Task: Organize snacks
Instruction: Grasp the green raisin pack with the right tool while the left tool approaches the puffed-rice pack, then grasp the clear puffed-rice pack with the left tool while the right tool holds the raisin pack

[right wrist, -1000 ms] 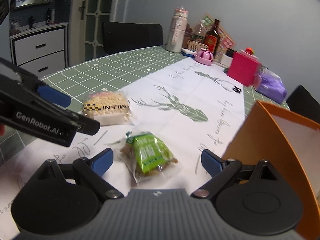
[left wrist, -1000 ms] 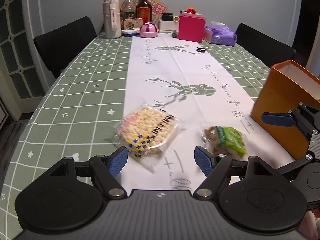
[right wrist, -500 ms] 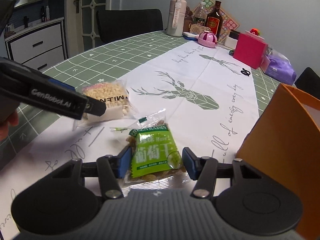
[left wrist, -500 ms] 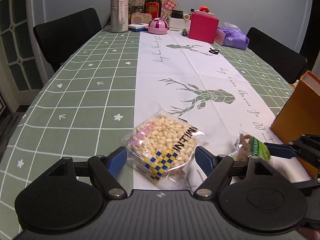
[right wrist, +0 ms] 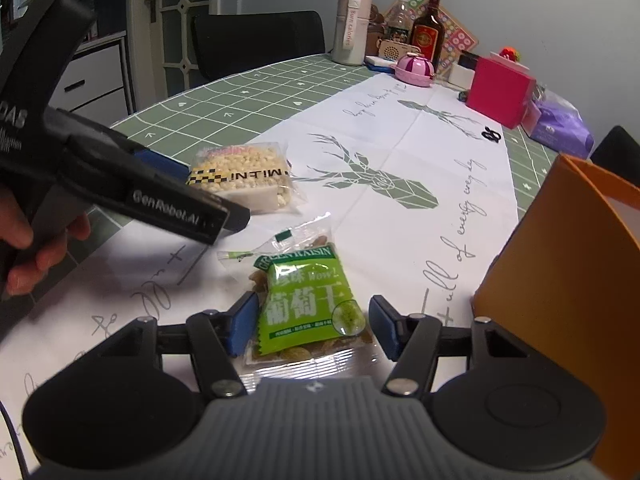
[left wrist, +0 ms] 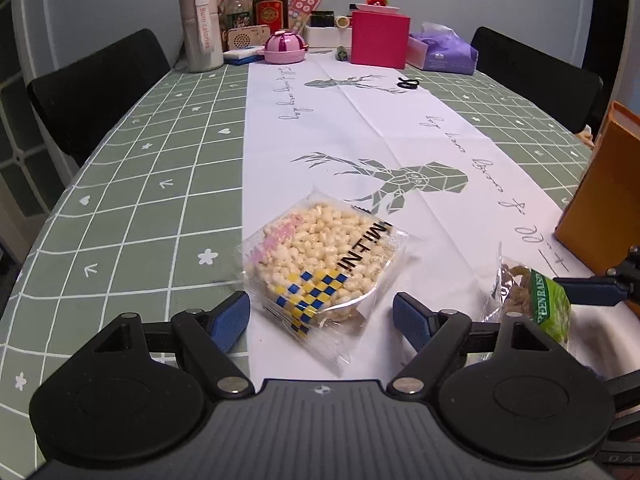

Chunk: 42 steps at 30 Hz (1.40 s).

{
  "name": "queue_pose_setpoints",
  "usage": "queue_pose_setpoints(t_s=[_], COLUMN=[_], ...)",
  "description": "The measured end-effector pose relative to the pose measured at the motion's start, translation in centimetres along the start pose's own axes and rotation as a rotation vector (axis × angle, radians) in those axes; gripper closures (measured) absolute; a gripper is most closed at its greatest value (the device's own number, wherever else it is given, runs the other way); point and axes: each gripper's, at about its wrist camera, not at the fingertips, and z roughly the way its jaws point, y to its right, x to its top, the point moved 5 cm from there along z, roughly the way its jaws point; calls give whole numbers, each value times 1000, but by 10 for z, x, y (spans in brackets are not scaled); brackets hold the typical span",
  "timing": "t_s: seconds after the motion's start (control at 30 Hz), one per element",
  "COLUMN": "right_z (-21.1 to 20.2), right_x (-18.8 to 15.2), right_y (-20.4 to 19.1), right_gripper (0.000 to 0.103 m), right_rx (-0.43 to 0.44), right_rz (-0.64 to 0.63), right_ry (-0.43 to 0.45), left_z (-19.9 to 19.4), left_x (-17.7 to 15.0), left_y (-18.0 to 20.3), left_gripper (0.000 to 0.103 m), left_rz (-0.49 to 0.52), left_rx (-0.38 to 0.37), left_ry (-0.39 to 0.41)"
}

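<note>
Right wrist view: right gripper [right wrist: 308, 326] spread around the green raisin packet [right wrist: 310, 306], not pinching yet. Left gripper [left wrist: 322, 316] gapes wide just short of the puffed-rice pack [left wrist: 324, 266], lined up for a grab. Orange box [right wrist: 572, 280] waits beside, likely their destination.

orange box [right wrist: 568, 264] cut off at right edge, raisin packet [left wrist: 538, 300] partly hidden behind tongs

On the table I count two snack packets: one puffed-rice packet [left wrist: 324, 268] and one green raisin packet [right wrist: 310, 306]. One orange box [right wrist: 568, 280], two grippers.
</note>
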Motion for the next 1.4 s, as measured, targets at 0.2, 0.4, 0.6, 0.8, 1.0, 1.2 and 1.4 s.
queue_pose_setpoints(t_s=[0.2, 0.4, 0.6, 0.8, 1.0, 1.2, 1.4], right_z=[-3, -7, -18, -41, -63, -91, -125], right_x=[-3, -5, -14, -35, -55, -81, -111], right_y=[0, -1, 0, -1, 0, -3, -2], right_gripper=[44, 44, 49, 51, 51, 51, 51], right_rx=[-14, -23, -16, -29, -61, -70, -89], right_rz=[-6, -7, 14, 53, 100, 112, 120], right_ry=[1, -2, -2, -19, -47, -61, -77], left_z=[-9, -16, -30, -53, -76, -101, -132], left_x=[-4, -9, -19, -39, -59, -82, -112], left_y=[8, 13, 18, 36, 55, 73, 95], left_gripper=[59, 72, 81, 84, 85, 85, 85], left_rz=[10, 4, -44, -68, -55, -51, -20], left_rx=[-18, -20, -33, -52, -46, -65, -102], left_ry=[27, 27, -16, -53, -83, -112, -123])
